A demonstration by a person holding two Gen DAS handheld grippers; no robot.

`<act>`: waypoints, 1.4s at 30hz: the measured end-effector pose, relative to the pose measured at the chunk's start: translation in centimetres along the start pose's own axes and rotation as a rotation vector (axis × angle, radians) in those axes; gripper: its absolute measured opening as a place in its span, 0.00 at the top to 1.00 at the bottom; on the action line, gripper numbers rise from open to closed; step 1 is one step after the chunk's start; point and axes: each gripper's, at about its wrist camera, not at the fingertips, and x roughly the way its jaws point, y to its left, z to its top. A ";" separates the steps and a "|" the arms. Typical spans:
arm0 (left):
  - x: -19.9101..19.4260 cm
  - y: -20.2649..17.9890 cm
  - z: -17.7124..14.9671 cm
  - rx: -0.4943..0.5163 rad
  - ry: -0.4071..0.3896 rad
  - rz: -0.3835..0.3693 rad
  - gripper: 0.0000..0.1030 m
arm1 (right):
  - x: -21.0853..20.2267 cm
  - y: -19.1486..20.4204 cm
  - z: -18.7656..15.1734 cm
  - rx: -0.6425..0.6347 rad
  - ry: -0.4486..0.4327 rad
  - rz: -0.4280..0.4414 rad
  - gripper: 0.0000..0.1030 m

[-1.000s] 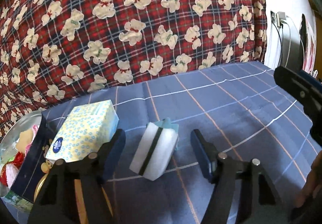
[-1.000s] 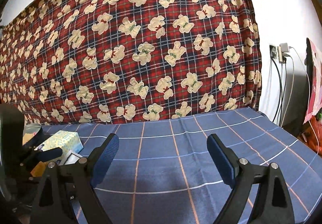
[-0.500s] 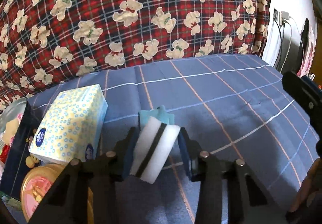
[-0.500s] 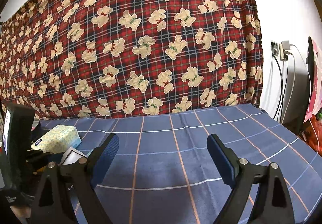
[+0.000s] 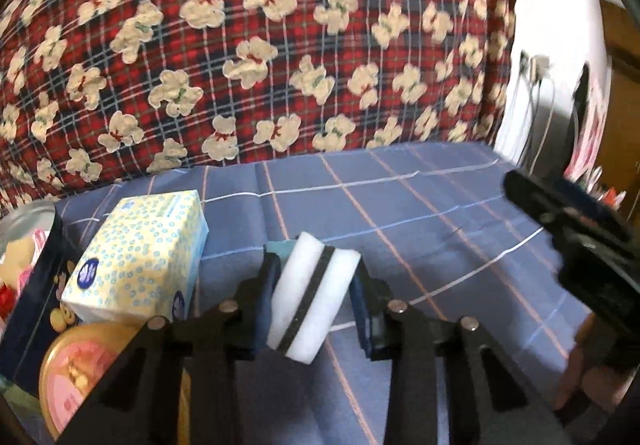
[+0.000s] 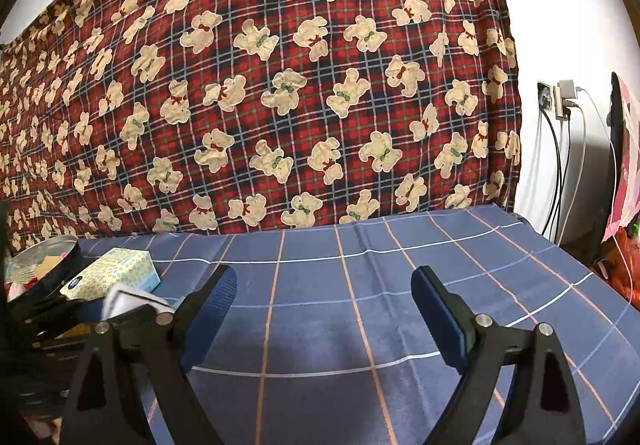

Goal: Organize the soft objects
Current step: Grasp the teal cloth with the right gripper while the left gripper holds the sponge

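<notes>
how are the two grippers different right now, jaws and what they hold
The left gripper has its jaws shut on the white sponge with a dark middle stripe; the right gripper has its jaws wide open with nothing between them. The left gripper sits beside the tissue box; the right gripper faces only bare blue checked cloth. Both have black frames and blue pads.

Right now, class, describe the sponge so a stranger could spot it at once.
On the blue checked cloth, just right of the dotted tissue box, the left gripper is shut on the sponge. It is the only white block with a dark stripe through its middle.
</notes>
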 end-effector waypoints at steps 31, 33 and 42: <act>-7.8 2.8 -2.1 -0.063 -0.262 0.034 0.68 | 12.9 10.1 -2.1 0.002 0.516 0.291 0.27; -7.9 2.9 -2.1 -0.065 -0.266 0.040 0.68 | 13.5 10.9 -2.4 -0.027 0.539 0.293 0.30; -7.7 3.2 -2.1 -0.076 -0.251 0.045 0.68 | 13.9 12.3 -2.8 -0.166 0.576 0.230 0.81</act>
